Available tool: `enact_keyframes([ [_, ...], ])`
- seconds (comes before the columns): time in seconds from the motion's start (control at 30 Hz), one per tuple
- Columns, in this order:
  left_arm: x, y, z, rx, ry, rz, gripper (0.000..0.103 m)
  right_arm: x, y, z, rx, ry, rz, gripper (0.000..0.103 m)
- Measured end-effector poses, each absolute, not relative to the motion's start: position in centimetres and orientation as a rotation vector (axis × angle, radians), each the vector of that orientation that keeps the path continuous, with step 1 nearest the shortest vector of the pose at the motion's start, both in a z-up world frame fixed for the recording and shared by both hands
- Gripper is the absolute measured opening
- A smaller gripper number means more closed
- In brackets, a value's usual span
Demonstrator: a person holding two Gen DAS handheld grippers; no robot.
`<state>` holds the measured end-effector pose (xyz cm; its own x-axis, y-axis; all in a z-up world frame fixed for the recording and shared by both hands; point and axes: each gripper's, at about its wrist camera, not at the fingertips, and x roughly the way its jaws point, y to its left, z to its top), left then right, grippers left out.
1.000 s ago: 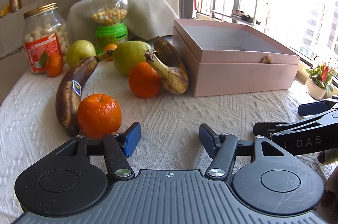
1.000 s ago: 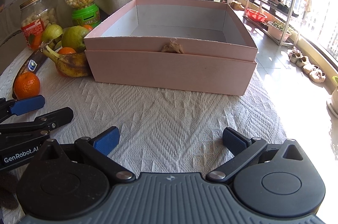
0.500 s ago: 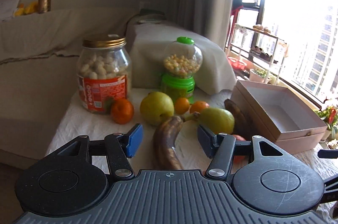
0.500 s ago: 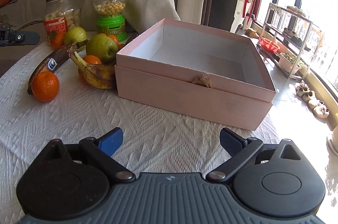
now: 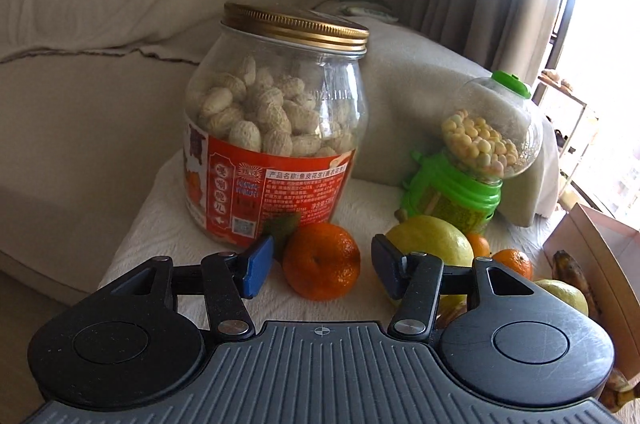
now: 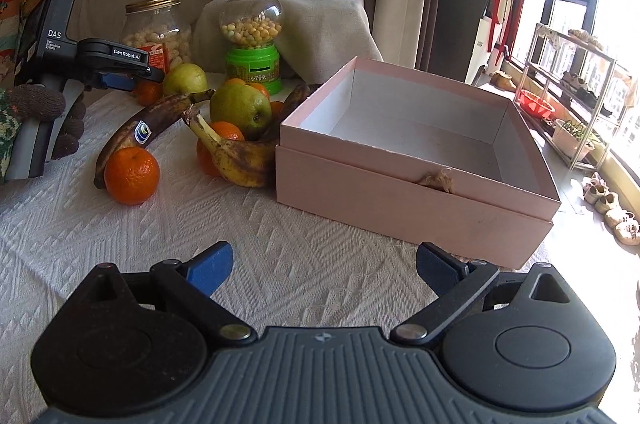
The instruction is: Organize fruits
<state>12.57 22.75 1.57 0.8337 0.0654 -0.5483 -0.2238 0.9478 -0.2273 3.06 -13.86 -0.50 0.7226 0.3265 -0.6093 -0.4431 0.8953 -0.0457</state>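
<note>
1. The left tongs (image 5: 322,266) are closing around a small orange (image 5: 322,260) at the far left of the fruit pile; the orange sits between the blue pads (image 5: 258,266) with a gap visible on each side, so it is not gripped.
2. That orange rests on the white cloth (image 5: 160,224) of the desk, just in front of a peanut jar (image 5: 276,128) with a gold lid.
3. A yellow-green pear (image 5: 430,240) lies just right of the orange, partly behind the right pad.
4. A green candy dispenser (image 5: 472,160) stands behind the pear, with two more small oranges at its foot.
5. The right tongs (image 6: 324,270) are released and wide, with only bare cloth between the pads.
6. A pink box (image 6: 416,160) lies open ahead of them on the desk, its white inside holding no fruit.
7. To the left of the box lie a spotted banana (image 6: 236,156), a green pear (image 6: 240,108) and a dark banana (image 6: 140,132) bearing a sticker.
8. A larger orange (image 6: 132,175) touches the near end of the dark banana.
9. In the right wrist view a gloved hand (image 6: 36,116) holds the left tool at the left edge of the pile.
</note>
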Motion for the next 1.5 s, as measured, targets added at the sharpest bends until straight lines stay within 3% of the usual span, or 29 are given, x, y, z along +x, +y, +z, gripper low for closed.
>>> enact_keyframes([
  [0.03, 12.7, 22.8, 1.3, -0.291, 0.578, 0.148, 0.050, 3.1, -13.8, -0.6, -0.191, 0.637, 0.429, 0.098],
  [0.47, 0.7, 17.9, 3.6, -0.279, 0.518, -0.075, 0.048, 2.5, -12.7, 0.1, -0.192, 0.613, 0.455, 0.098],
  [0.7, -5.0, 11.9, 3.0, -0.310, 0.610, -0.378, 0.049, 2.2, -12.0, -0.2, -0.158, 0.625, 0.468, 0.098],
  [0.97, -5.0, 9.0, 1.1, -0.236, 0.671, -0.395, 0.049, 1.5, -12.9, -0.1, -0.165, 0.609, 0.421, 0.098],
  [1.23, -5.2, 12.7, 4.6, -0.255, 0.551, -0.318, 0.049, 1.6, -13.0, 0.1, -0.161, 0.607, 0.425, 0.098],
  [1.33, -2.5, 14.6, 5.9, -0.257, 0.526, -0.189, 0.049, 1.4, -12.3, 0.0, -0.163, 0.606, 0.442, 0.098],
  [1.5, 4.2, 15.4, 5.6, -0.164, 0.630, -0.030, 0.049, 0.8, -11.5, -0.5, -0.189, 0.602, 0.451, 0.098],
])
